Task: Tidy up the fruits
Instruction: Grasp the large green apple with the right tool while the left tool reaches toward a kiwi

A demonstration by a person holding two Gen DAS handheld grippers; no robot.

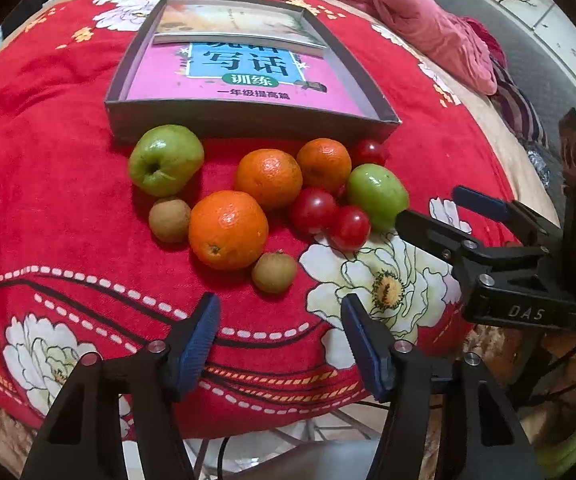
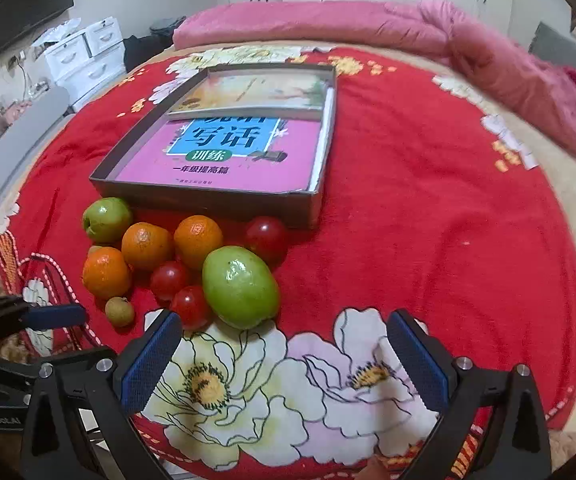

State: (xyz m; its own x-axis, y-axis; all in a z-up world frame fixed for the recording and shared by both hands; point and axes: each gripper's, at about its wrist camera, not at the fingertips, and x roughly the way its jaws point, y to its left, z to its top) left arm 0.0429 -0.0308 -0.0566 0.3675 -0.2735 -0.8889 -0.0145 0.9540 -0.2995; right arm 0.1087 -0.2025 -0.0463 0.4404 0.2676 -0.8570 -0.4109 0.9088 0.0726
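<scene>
Fruit lies in a cluster on a red flowered blanket (image 1: pixel 47 208) in front of a grey box (image 1: pixel 247 116). There are two green apples (image 1: pixel 165 160) (image 1: pixel 378 196), three oranges (image 1: pixel 227 230), several red plums (image 1: pixel 314 210) and two small brown fruits (image 1: pixel 273 272). My left gripper (image 1: pixel 279 340) is open and empty, just short of the nearer brown fruit. My right gripper (image 2: pixel 283 356) is open and empty, just short of a green apple (image 2: pixel 239 286) and a plum (image 2: pixel 189 306); it also shows in the left wrist view (image 1: pixel 440 212).
The box (image 2: pixel 207 196) holds a pink book (image 2: pixel 227 156) and a second book (image 2: pixel 251 92) on top of it. A pink quilt (image 2: pixel 368 28) lies behind. White drawers (image 2: pixel 87 56) stand at the far left.
</scene>
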